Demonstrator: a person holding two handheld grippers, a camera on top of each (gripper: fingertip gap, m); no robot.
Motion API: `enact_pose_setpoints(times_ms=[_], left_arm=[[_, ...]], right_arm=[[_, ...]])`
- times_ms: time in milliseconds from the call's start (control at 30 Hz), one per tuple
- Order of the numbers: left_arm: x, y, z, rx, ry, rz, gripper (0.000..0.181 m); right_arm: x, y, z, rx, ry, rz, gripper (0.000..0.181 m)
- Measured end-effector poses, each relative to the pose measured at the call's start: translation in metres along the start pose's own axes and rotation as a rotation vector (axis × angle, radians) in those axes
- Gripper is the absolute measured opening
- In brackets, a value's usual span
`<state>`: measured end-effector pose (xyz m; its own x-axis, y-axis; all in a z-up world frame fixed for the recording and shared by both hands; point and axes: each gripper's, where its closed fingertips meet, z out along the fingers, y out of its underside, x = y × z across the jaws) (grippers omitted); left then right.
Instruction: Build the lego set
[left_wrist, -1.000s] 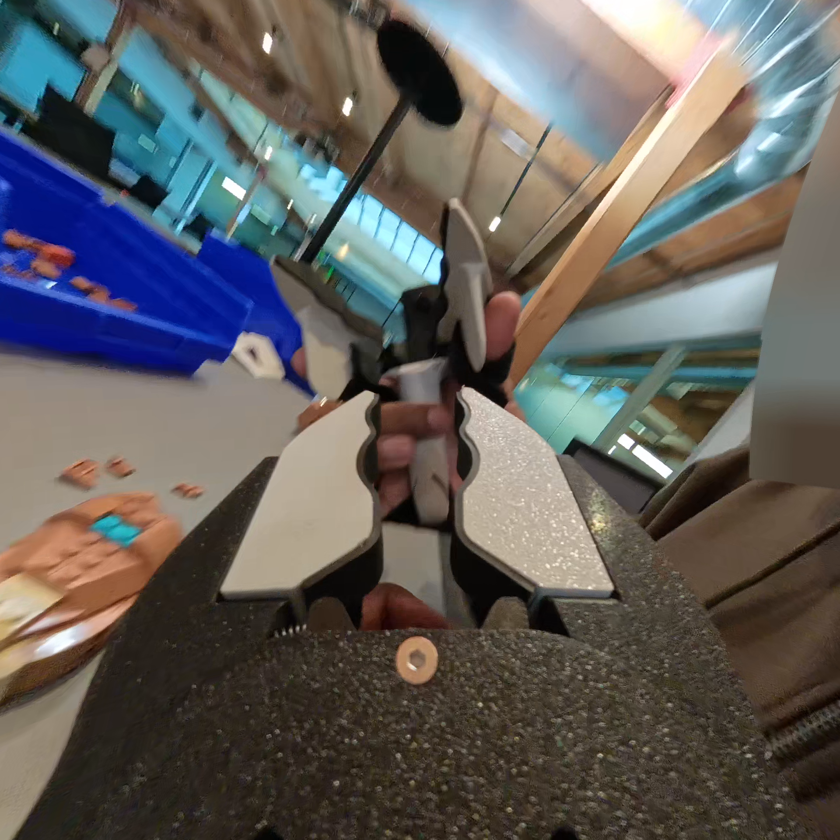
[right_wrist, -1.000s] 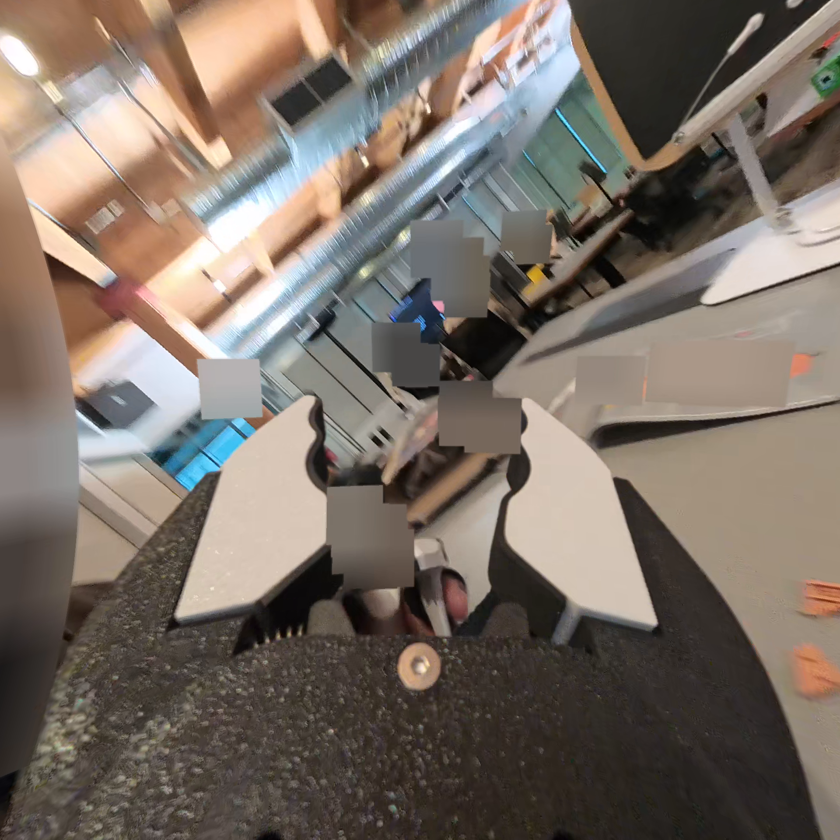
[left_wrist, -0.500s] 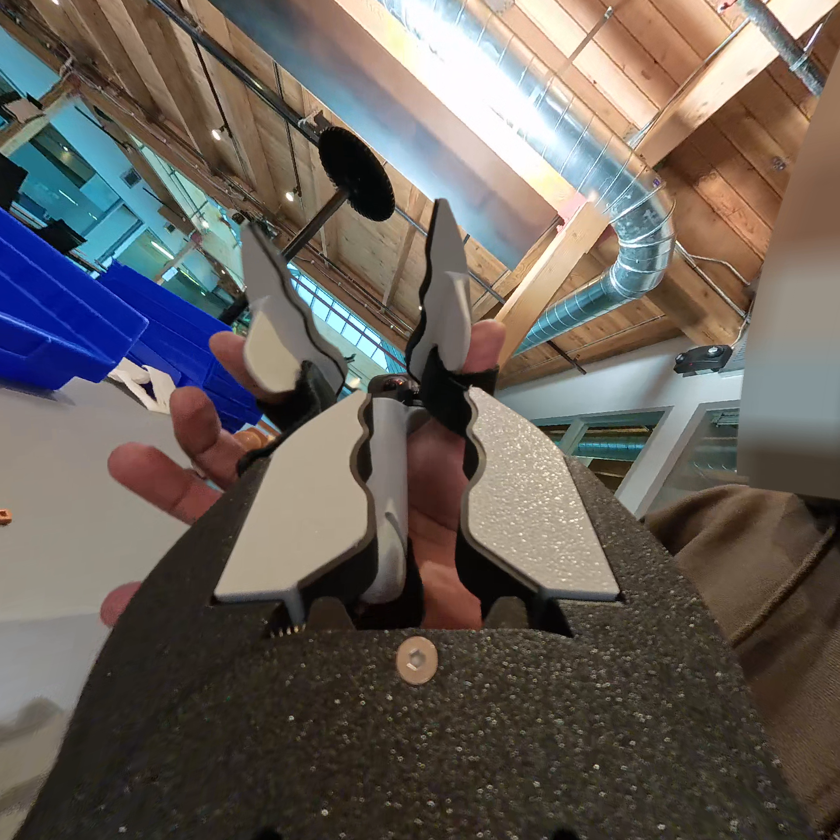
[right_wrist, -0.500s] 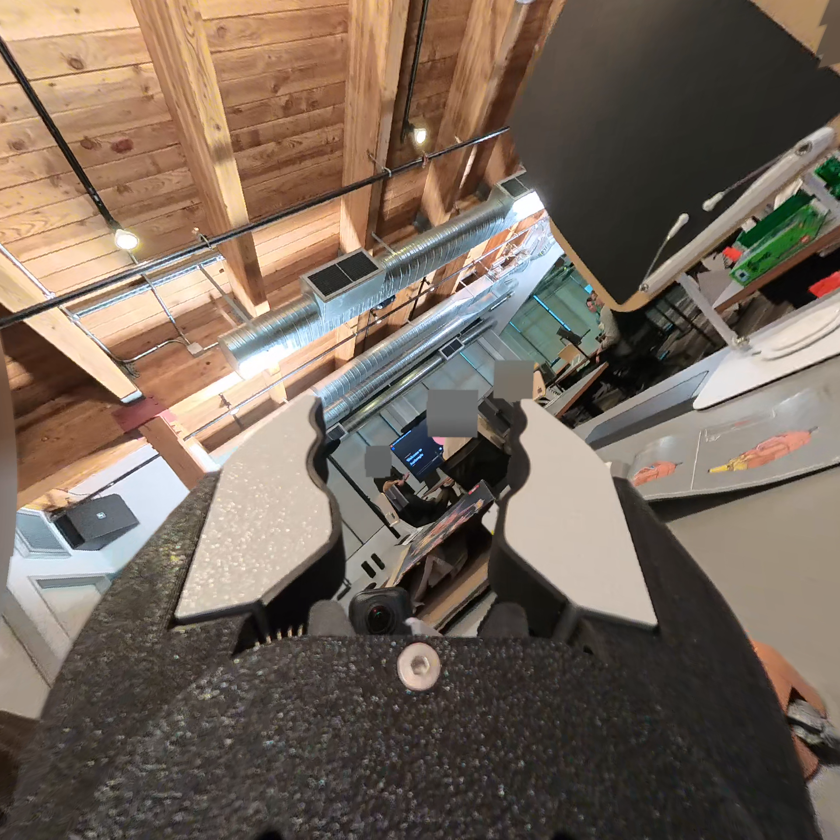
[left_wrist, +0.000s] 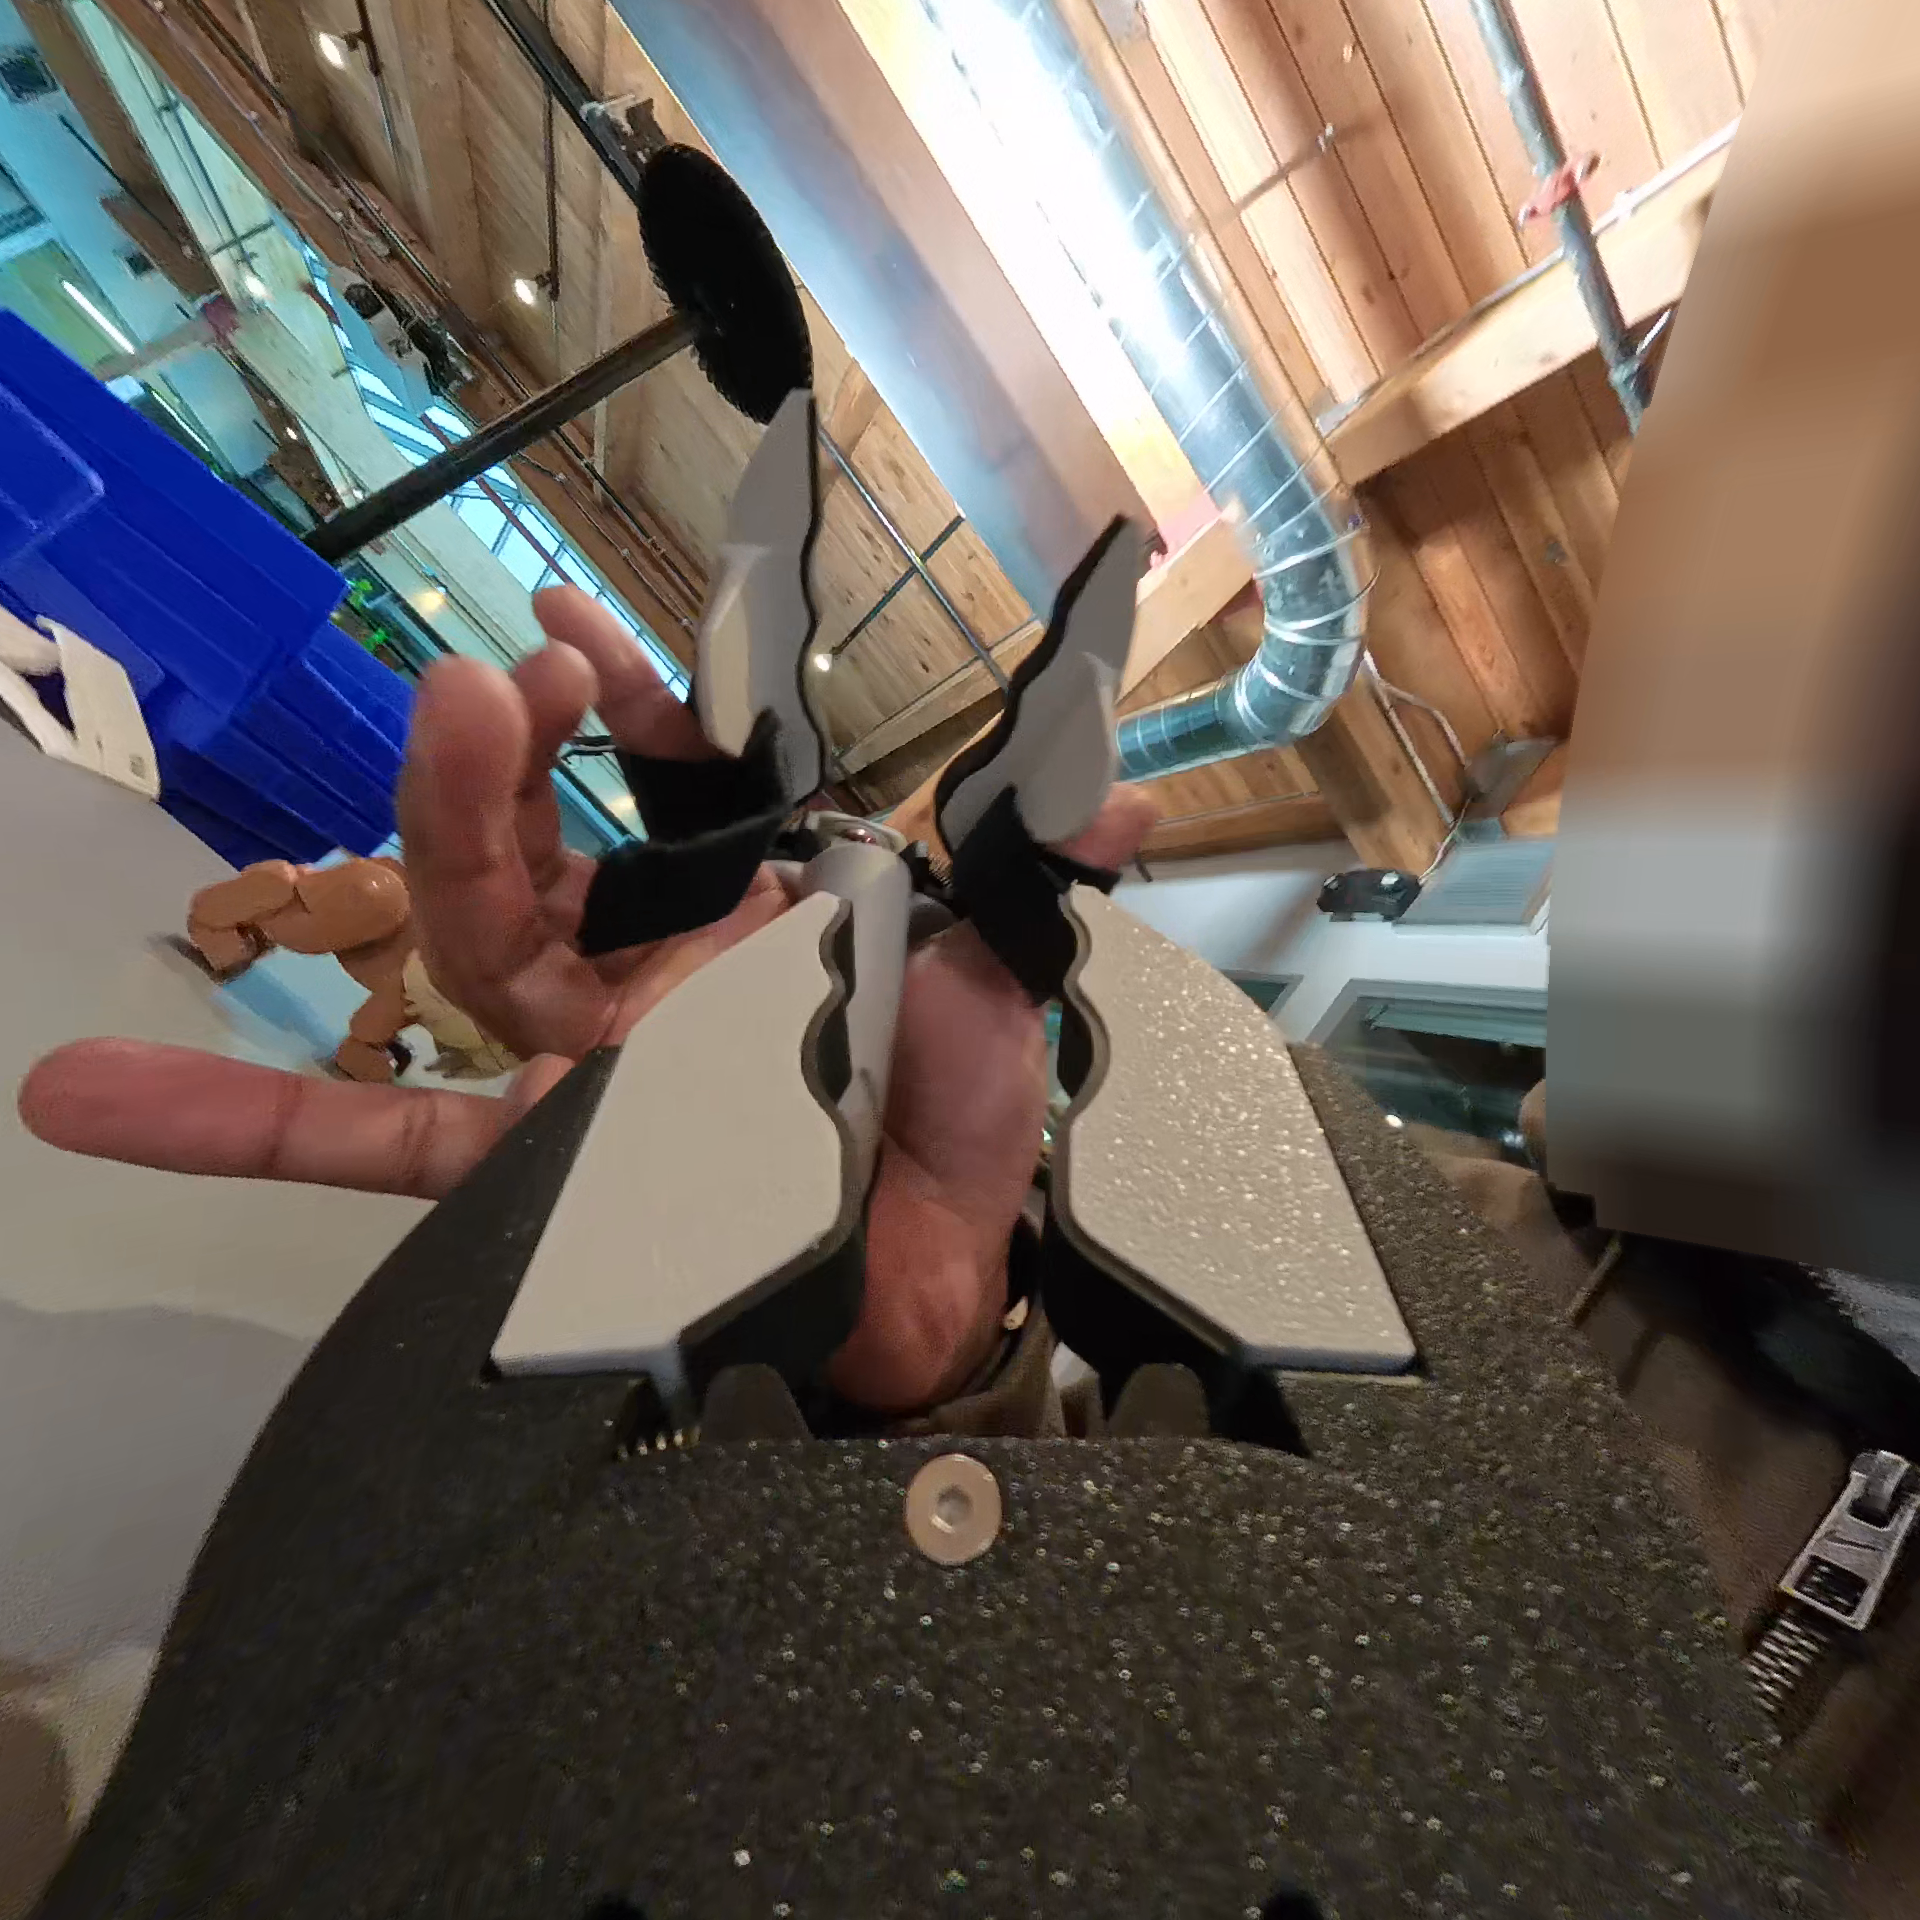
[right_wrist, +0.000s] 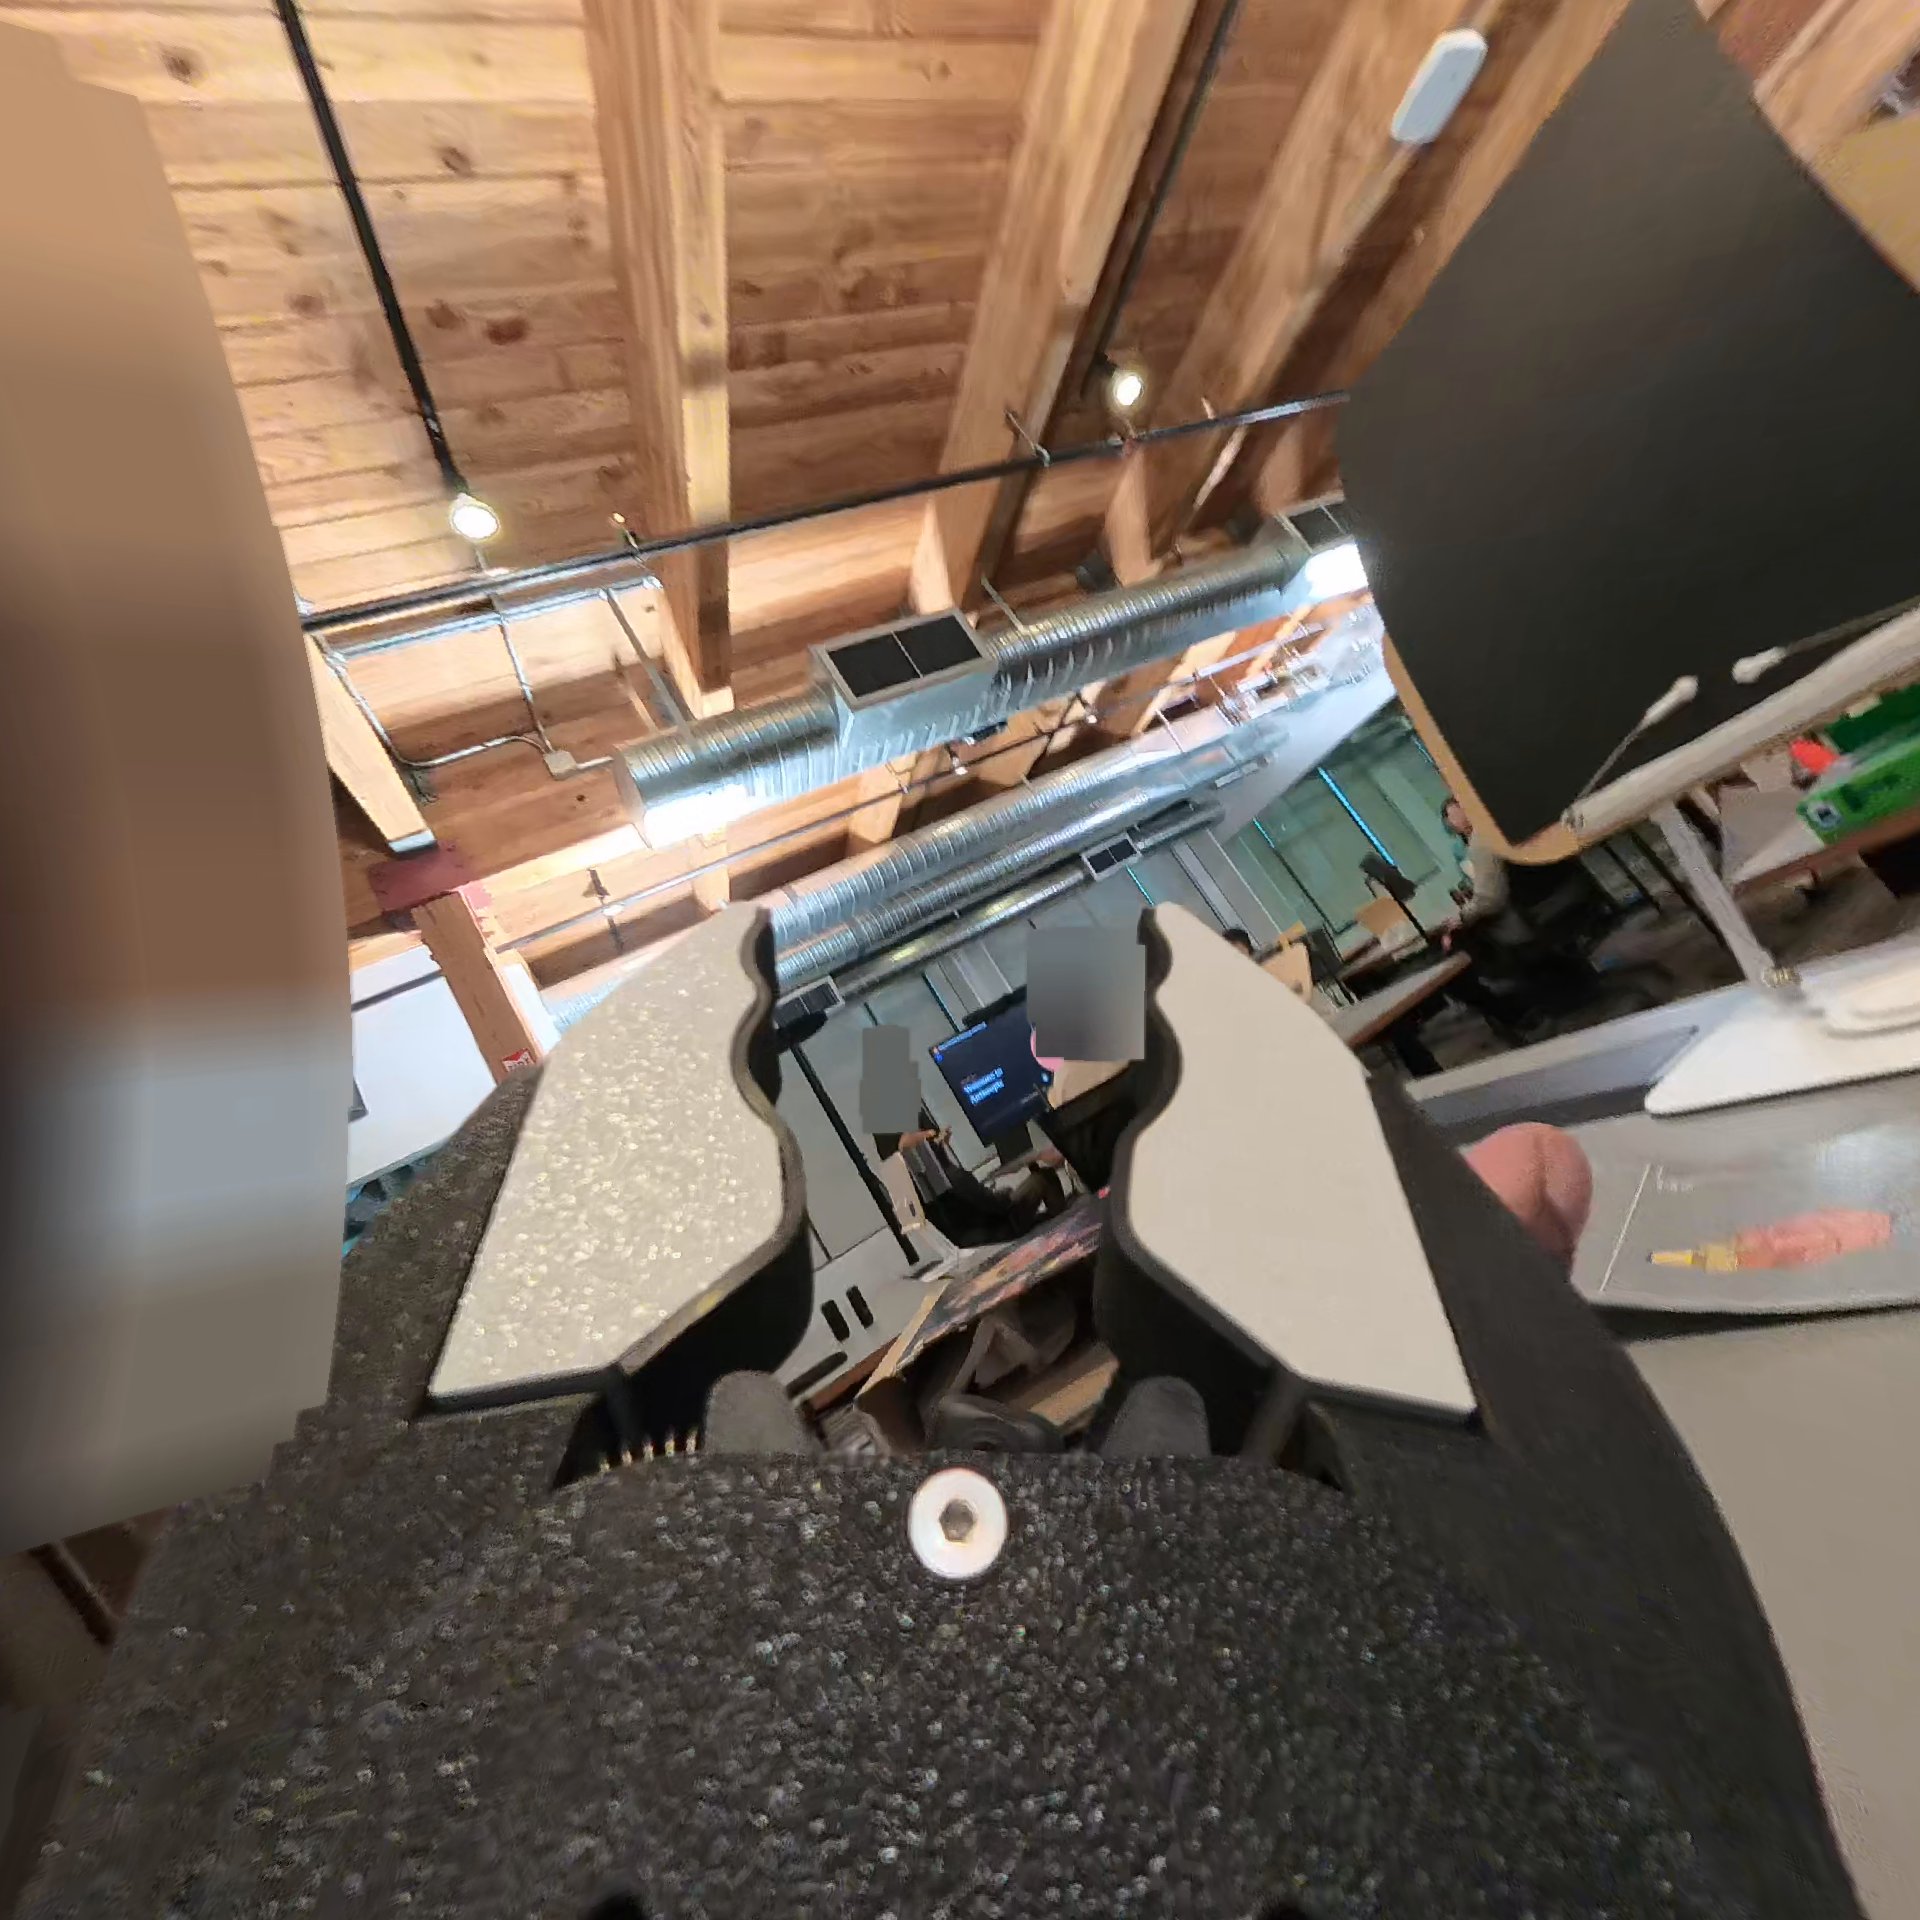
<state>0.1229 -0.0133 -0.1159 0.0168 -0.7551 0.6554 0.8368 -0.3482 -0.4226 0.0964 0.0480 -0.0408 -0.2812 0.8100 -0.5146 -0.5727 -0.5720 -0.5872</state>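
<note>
Both cameras tilted up toward the wood ceiling and silver ducts. Left gripper (left_wrist: 956, 956) had its fingers parted by a moderate gap with nothing pinched; the person's right hand (left_wrist: 582, 894) and the grey handle of the other tool only showed behind that gap. Right gripper (left_wrist: 914, 582), seen farther off in the left wrist view, pointed up with its two grey fingers spread in a V, empty, black straps looped round the person's fingers. That hand was splayed, palm toward the camera, index finger pointing left.

In its own view the right gripper (right_wrist: 956, 997) was wide apart, nothing between the fingers, only background room visible through the gap. A fingertip (right_wrist: 1538, 1179) poked out past its right side.

Lego model (left_wrist: 332, 935), brown with tan parts, a figure on legs, stood on the grey table (left_wrist: 114, 935) behind the hand, left of the left gripper, not touched by either gripper. Blue bins (left_wrist: 156, 644) sat farther back at the left. In the right wrist view an instruction sheet (right_wrist: 1766, 1236) with an orange picture lay flat on the table at the right edge, well apart from the gripper. Brown jacket with a zipper (left_wrist: 1829, 1590) showed lower right.
</note>
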Motion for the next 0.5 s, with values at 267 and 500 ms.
enact_pose_setpoints(times_ms=[267, 500], left_arm=[[-0.007, -0.064, -0.026, -0.024, -0.249, 0.407, 0.037], [-0.050, -0.108, -0.088, -0.625, -0.609, 0.866, 0.061]], right_arm=[[0.046, -0.040, -0.009, -0.087, 0.107, -0.365, 0.079], [0.099, -0.004, -0.002, -0.637, 0.046, -0.477, 0.058]])
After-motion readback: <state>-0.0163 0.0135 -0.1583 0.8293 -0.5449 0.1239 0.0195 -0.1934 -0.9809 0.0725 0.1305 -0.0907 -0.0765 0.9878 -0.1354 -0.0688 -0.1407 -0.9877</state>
